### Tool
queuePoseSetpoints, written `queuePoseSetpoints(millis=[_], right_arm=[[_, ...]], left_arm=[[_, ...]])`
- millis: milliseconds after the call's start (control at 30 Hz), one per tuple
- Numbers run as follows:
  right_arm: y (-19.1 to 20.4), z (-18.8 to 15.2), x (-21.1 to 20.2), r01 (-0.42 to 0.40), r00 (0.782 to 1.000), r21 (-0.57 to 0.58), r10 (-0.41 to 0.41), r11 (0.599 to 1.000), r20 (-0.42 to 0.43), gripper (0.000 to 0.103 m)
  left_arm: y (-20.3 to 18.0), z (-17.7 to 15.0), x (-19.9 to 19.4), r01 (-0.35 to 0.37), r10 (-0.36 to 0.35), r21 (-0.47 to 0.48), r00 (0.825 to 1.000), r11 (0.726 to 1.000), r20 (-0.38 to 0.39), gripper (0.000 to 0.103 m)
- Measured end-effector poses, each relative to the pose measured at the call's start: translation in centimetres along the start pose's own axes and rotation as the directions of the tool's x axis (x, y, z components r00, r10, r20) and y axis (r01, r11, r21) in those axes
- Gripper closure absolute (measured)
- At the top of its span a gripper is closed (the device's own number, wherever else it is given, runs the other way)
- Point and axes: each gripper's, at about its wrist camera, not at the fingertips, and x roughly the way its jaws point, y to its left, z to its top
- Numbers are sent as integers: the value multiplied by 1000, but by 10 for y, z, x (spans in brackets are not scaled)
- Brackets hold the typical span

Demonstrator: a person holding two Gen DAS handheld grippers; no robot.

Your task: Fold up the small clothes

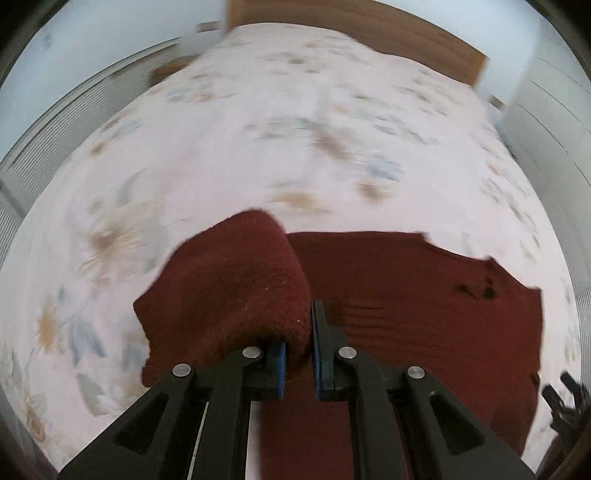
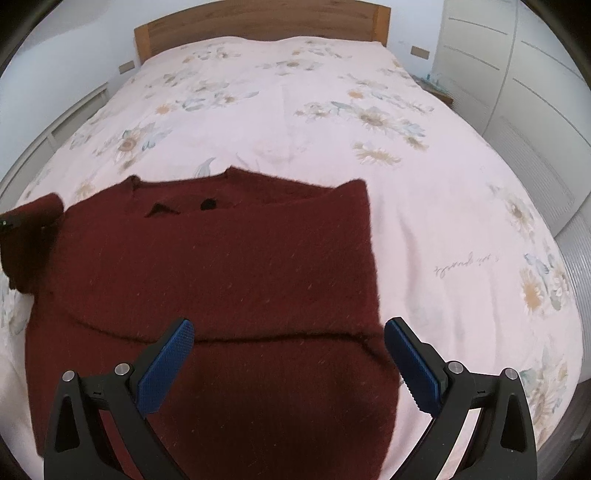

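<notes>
A dark red knitted sweater (image 2: 221, 258) lies flat on the flowered bedspread (image 2: 295, 110), neckline toward the headboard, its right side folded in. My left gripper (image 1: 298, 354) is shut on a bunched sleeve (image 1: 236, 280) of the sweater and holds it lifted above the body (image 1: 406, 295). In the right wrist view that raised sleeve (image 2: 33, 229) shows at the far left edge. My right gripper (image 2: 290, 350) hovers open over the sweater's lower part, a folded edge running between its blue pads (image 2: 166, 365), nothing gripped.
A wooden headboard (image 2: 258, 22) stands at the far end of the bed. White wardrobe doors (image 2: 517, 74) run along the right side, a white slatted panel (image 1: 74, 110) along the left. A dark object (image 1: 565, 398) pokes in at the left view's lower right.
</notes>
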Motion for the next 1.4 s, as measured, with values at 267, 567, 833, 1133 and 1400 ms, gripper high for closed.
queuePoseSetpoints(millis=[267,567,833,1133,1400], right_arm=[[-14,11,-12,19,999,15,-20,1000,27,1],[-23,-6,-1,17,1000,39,-17,999,-12,1],[-23,-18,6,11,999,39,-9,999,-43,1],[-27,-20,2,4,999,51,-3,999,-34,1],[-26,-23,-4,-1,1000,48,2,999,-28,1]], left_arm=[[-94,27,50,109,-108,127,994,986,-12,95],[-151,9,85,153,-137,225,987,962,-83,95],[-147,-33,148,124,-65,245,969,962,-237,92],[-151,-35,153,105,-41,235,964,966,-263,60],[-163,-39,137,127,-58,257,963,958,-262,10]])
